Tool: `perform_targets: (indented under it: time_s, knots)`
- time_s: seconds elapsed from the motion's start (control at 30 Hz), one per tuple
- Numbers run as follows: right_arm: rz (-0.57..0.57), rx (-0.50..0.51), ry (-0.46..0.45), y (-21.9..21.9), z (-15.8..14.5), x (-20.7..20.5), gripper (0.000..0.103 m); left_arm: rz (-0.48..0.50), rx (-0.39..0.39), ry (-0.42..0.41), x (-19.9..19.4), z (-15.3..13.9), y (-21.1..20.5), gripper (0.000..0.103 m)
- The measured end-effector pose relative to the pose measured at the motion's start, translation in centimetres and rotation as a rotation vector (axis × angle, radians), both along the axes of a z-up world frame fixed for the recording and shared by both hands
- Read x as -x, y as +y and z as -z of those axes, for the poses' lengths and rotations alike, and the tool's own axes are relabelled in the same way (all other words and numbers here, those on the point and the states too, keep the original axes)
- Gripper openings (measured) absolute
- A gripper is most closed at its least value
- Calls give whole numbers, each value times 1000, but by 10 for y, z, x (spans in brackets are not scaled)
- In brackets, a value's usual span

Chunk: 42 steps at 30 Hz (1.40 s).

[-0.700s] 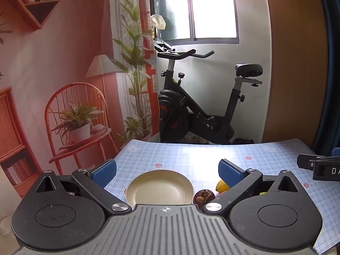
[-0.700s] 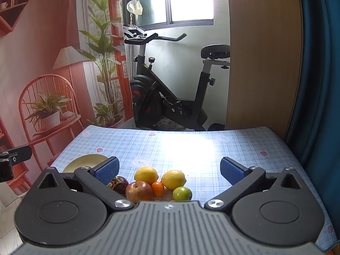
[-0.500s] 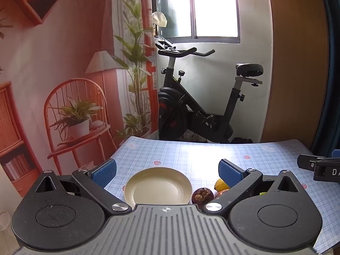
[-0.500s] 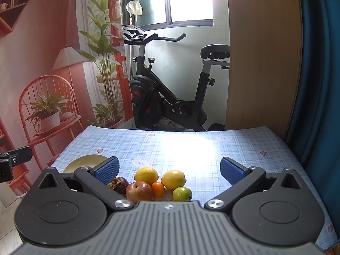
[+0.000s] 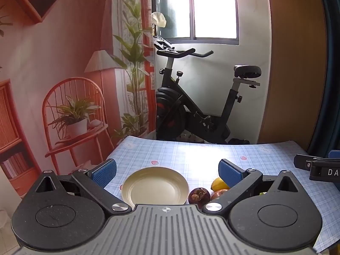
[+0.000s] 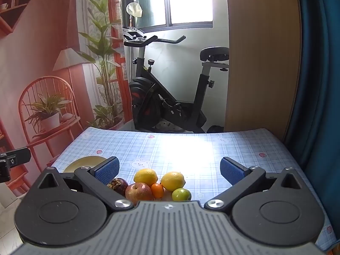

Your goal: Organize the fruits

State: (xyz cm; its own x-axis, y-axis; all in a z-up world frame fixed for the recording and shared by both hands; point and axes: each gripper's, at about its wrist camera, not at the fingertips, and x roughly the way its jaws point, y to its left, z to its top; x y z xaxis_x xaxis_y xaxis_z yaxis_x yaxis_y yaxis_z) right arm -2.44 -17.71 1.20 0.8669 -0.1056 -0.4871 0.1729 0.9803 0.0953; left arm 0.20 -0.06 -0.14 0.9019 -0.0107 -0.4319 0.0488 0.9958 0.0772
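- Left wrist view: the left gripper [image 5: 166, 170] is seen with its blue pads spread wide apart and nothing between them, tilted down toward a bench [image 5: 191, 155] covered in a blue checked cloth.
- An empty cream plate [image 5: 155, 188] lies on the bench between the two pads, at the near edge.
- Just right of the plate a dark purple mangosteen [image 5: 199, 194] sits, touching or nearly touching the rim; which cannot be told.
- Right wrist view: the right gripper [image 6: 170, 170] is likewise held wide apart and empty, above a tight cluster of fruit at the near edge of the bench.
- In that cluster two lemons [image 6: 172, 181] are set at the back, a red apple [image 6: 138, 191] and a small orange fruit [image 6: 157, 190] in front, and a small green fruit [image 6: 181, 194] at the right; the mangosteen lies at the left, partly hidden behind the gripper's left pad.
- No fruit is held and the plate is bare, so the task is judged to be at its start, with a first pick being approached.
- The next move is judged to call for one gripper to be lowered over a fruit at the edge of the cluster, closed gently on its rounded sides, and carried to the plate.
- Care is likely needed so that neighbouring fruit is not nudged and set rolling.
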Motion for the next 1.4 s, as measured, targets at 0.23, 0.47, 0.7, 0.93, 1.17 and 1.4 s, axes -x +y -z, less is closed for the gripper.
perform_targets:
  time_s: [0.23,0.47,0.7,0.93,1.17,1.4]
  knots:
    - [15,-6,-5,0,-1,1,103,6,16,-2,4,-1,0,103]
    - [19,-4,-17,2,-4,7,103,9,28,-5,6,-3,3,103]
    - [21,-2,-29,-1,-4,9,103,19,35,-3,6,-4,3,103]
    - [23,-4,-32,-2,-4,10,103,25,45,4,2,-3,6,103]
    - [25,-1,-37,-2,-4,11,103,24,50,-1,2,-2,8,103]
    - [25,-4,-42,-2,-5,12,103,29,53,-5,5,0,8,103]
